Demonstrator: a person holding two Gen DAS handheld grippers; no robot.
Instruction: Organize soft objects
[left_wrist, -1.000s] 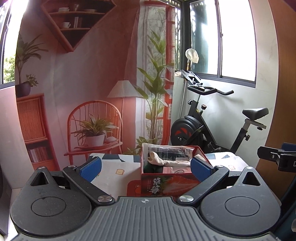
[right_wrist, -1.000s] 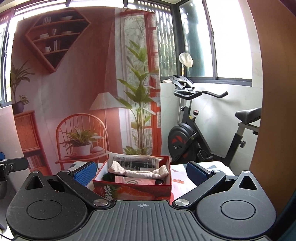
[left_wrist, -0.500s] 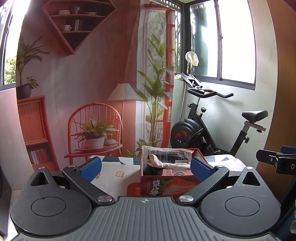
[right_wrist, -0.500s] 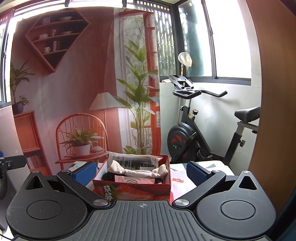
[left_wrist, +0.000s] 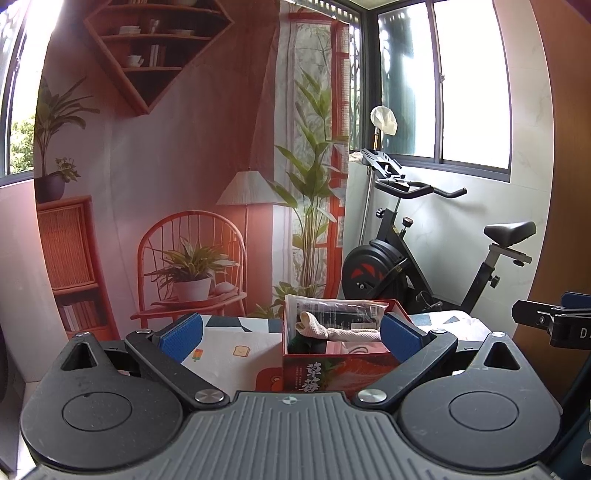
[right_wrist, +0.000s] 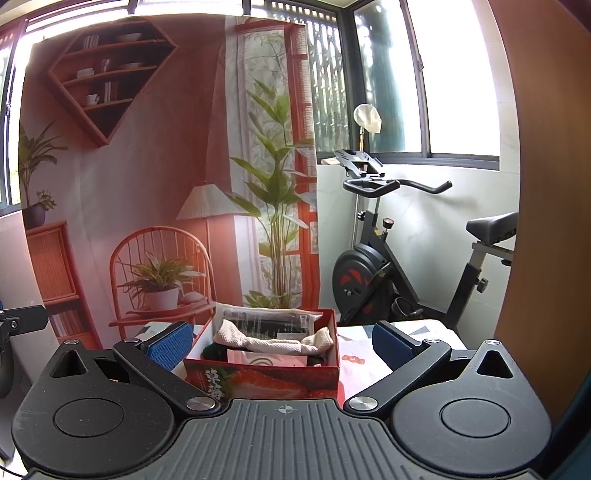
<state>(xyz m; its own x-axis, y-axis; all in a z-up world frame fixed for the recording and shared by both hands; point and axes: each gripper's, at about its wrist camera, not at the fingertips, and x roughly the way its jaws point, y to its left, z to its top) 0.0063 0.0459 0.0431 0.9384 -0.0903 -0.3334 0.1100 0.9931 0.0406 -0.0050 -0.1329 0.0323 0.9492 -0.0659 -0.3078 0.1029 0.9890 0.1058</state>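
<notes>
A red strawberry-print box (left_wrist: 332, 373) (right_wrist: 266, 376) stands on the patterned table. Inside it lie a cream knitted sock (left_wrist: 343, 332) (right_wrist: 280, 343), a packet with dark contents (left_wrist: 332, 312) (right_wrist: 269, 321) propped at the back, a pink packet (right_wrist: 266, 358) and something dark green (right_wrist: 212, 350). My left gripper (left_wrist: 291, 334) is open and empty, held back from the box, its right pad in front of the box's right end. My right gripper (right_wrist: 282, 341) is open and empty too, straddling the box from a distance. The right gripper's finger (left_wrist: 554, 323) shows at the left wrist view's right edge.
The table carries a white cloth (left_wrist: 236, 345) (right_wrist: 362, 362) with small cartoon prints. Behind it hangs a printed backdrop (left_wrist: 184, 184) of a chair, lamp and plants. An exercise bike (left_wrist: 406, 251) (right_wrist: 388, 258) stands at the right under the window, beside a wooden panel (right_wrist: 546, 184).
Both cameras have drifted slightly, so the box sits a touch lower in each view. Both grippers stay open and the box contents have not moved.
</notes>
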